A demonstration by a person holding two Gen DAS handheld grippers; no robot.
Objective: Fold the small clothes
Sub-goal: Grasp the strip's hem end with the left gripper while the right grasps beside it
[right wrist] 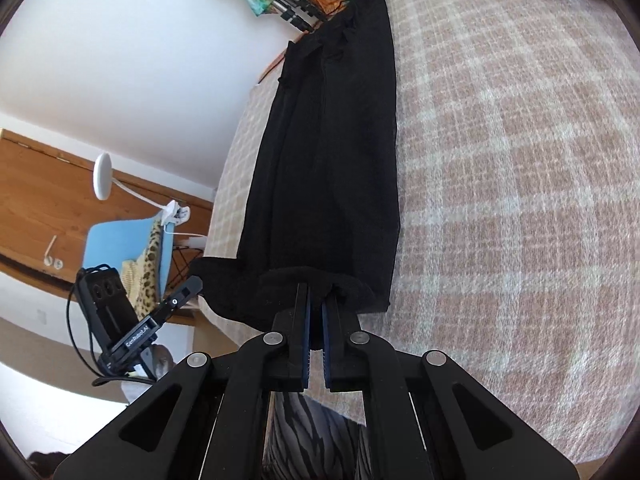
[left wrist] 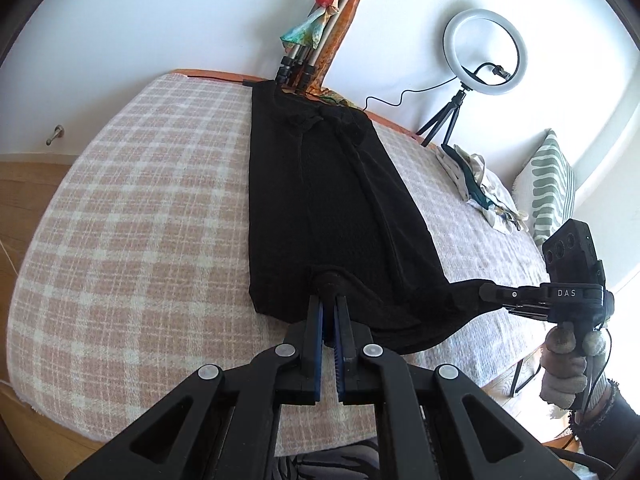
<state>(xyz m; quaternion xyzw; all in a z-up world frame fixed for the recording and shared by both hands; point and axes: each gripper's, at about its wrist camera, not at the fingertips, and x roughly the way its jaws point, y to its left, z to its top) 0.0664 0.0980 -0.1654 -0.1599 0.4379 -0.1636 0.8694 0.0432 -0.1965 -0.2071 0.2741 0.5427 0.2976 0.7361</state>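
While grippers [left wrist: 330, 300] [right wrist: 316, 300] pinch garment [left wrist: 320, 200] hem, bedspread [left wrist: 140, 220] open alongside.

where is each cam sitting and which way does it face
Left wrist: rides the left tongs, facing along the black garment on the checked bed cover; right tongs and gloved hand show.
Right wrist: rides the right tongs, facing along the same garment; left tongs show.
Shared: garment, cover, each other's tongs.

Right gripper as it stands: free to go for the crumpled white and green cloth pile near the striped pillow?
Probably not: the right gripper is shut on the black garment's hem, so it must let go first. The cloth pile lies uncovered.
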